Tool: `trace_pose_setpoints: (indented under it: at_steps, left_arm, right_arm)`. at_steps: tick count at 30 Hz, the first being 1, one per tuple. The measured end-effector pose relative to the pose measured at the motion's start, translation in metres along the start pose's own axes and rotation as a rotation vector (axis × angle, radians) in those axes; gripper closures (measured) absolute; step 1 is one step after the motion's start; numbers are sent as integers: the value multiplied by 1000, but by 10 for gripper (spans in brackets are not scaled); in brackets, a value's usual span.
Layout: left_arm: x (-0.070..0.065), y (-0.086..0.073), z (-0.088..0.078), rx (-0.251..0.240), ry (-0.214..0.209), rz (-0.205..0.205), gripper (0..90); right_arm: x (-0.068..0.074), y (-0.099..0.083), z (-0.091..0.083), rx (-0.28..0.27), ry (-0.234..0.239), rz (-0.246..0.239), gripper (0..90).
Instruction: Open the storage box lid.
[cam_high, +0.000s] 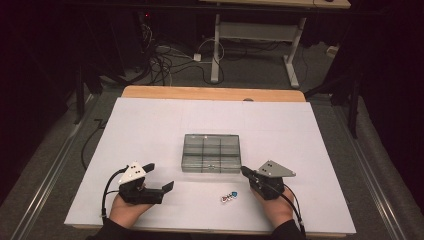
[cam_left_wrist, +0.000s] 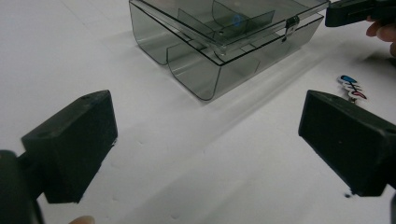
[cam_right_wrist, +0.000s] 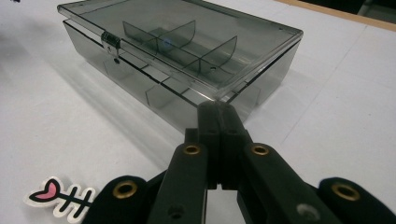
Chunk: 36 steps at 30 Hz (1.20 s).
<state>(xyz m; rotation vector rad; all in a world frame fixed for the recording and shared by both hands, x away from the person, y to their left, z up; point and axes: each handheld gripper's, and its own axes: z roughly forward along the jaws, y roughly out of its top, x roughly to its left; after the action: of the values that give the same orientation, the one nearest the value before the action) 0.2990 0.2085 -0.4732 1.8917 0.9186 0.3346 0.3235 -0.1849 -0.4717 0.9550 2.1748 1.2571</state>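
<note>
- My right gripper has its jaws pressed together with nothing between them; the tips sit at the near right corner of the box, at the seam under the lid, touching or just shy of it; I cannot tell which.
- My left gripper rests on the table to the near left of the box, jaws wide apart and holding nothing; the box lies ahead of it with bare sheet between.
- The box is smoky clear plastic with dividers inside; it sits near the middle of the table, slightly toward me; its lid looks down or very nearly down, and a small metal latch sits at the middle of the near wall.
- I judge the step in hand to be getting the lid open; the closed tips look set to work as a wedge at that corner; the next move calls for a small lift under the lid edge, or a shift left to the latch if it holds; the left gripper may need to steady the box so it does not slide away.
- A small fish-shaped sticker lies flat on the near side, between my hands and apart from the box; I should not drag it.
- Room is generous: open sheet on the left, the right and the far side of the box; the near table edge is close under my wrists.
</note>
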Motion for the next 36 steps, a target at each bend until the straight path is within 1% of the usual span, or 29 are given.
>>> trace_pose_setpoints:
  at_steps: [2, 6, 8, 12, 14, 17, 19, 21, 24, 28, 30, 33, 34, 35, 36]
  left_arm:
    - [0, 0, 1, 0, -4, 1, 62]
    - [-1, 2, 3, -12, 4, 0, 150]
    - [-2, 4, 5, -15, 8, -7, 177]
    - [-5, 9, 12, -25, 4, -8, 288]
    - [-5, 13, 14, -21, 13, -8, 333]
    - [-1, 17, 17, -31, 10, -19, 395]
    - [1, 17, 20, -30, 7, -37, 443]
    - [2, 17, 24, -18, -2, -45, 517]
    - [1, 17, 28, -16, -12, -51, 617]
    - [-1, 20, 32, -16, -8, -44, 748]
    - [-2, 21, 33, -20, -10, -36, 797]
    - [-5, 25, 36, -24, -12, -25, 841]
    - [-5, 27, 36, -18, -11, -18, 843]
    - [-6, 28, 37, -18, -9, -11, 866]
    - [-7, 29, 38, -19, -9, -11, 867]
  right_arm:
    - [0, 1, 0, -3, -2, 0, 900]
    - [0, 2, -1, -10, -2, 2, 900]
    - [0, 3, -1, -16, -1, 1, 900]
    - [-1, 5, -2, -26, -1, 4, 900]
    - [-1, 5, -2, -28, -1, 4, 900]
    - [-2, 7, -2, -34, 0, 6, 900]
    - [-2, 8, -2, -40, 1, 10, 900]
    - [-3, 9, -2, -44, 2, 13, 900]
    - [-3, 10, -2, -50, 0, 11, 900]
    - [-3, 11, -2, -55, 1, 10, 900]
    - [-3, 12, -2, -58, 1, 8, 900]
    - [-4, 13, -3, -63, 1, 10, 900]
    - [-4, 14, -3, -63, 1, 10, 900]
    - [-4, 14, -3, -64, 2, 10, 900]
    - [-4, 14, -3, -65, 2, 9, 900]
